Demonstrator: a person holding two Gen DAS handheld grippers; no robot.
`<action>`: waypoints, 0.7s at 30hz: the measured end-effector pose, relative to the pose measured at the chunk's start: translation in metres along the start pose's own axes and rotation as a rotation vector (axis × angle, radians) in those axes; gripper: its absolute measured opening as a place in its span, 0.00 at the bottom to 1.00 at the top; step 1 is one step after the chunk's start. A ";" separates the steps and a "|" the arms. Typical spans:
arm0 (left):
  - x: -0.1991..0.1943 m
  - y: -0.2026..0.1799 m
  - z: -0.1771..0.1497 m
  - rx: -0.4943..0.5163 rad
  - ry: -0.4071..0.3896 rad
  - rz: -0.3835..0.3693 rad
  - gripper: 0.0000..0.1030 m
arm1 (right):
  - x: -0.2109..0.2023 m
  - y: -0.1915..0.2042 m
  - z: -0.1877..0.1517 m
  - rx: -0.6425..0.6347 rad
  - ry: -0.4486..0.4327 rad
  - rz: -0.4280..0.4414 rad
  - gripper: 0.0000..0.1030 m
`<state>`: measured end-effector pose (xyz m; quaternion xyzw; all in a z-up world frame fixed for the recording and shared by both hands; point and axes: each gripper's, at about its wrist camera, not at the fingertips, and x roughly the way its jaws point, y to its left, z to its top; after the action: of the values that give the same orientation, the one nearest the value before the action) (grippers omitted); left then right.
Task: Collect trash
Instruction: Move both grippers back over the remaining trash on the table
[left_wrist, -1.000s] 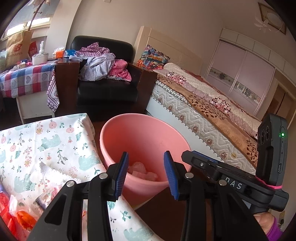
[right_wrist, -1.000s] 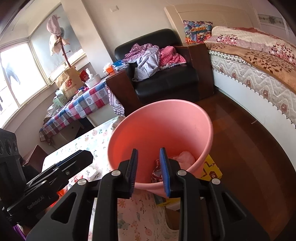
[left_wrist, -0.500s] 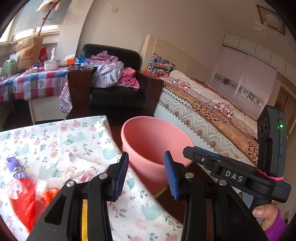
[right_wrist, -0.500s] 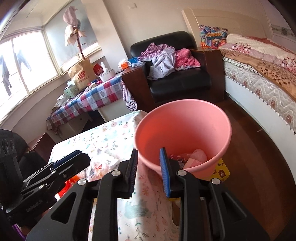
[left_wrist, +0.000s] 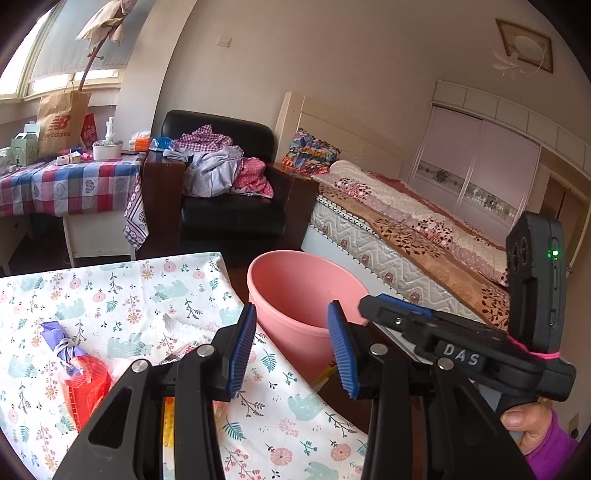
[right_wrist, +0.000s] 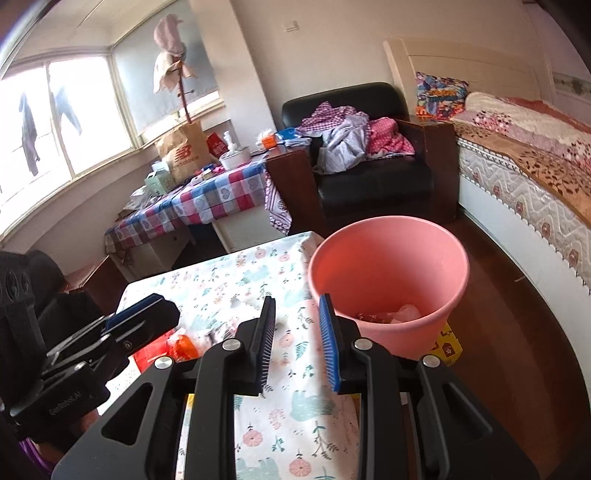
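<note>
My left gripper (left_wrist: 291, 347) and right gripper (right_wrist: 297, 341) both gape empty above the floral table (left_wrist: 147, 288); pink bin (right_wrist: 388, 280) stands beside it, red wrapper (left_wrist: 86, 384) nearby

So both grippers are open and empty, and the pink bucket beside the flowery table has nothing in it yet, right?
Not quite. The right wrist view shows the pink bucket already has some crumpled trash at its bottom. The rest holds: left gripper and right gripper are open and empty.
</note>
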<state>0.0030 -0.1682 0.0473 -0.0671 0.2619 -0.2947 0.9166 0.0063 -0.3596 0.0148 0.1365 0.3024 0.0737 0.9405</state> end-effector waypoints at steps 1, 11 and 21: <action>-0.003 0.002 0.000 0.002 -0.002 -0.003 0.45 | 0.002 0.004 0.000 -0.008 0.006 0.008 0.24; -0.045 0.060 -0.007 0.005 -0.019 0.108 0.49 | 0.045 0.030 -0.008 -0.038 0.100 0.118 0.24; -0.089 0.133 -0.054 -0.066 0.045 0.294 0.49 | 0.078 0.058 -0.040 -0.107 0.160 0.123 0.47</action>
<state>-0.0187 -0.0065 0.0032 -0.0515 0.2987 -0.1500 0.9411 0.0428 -0.2785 -0.0417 0.0981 0.3631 0.1581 0.9130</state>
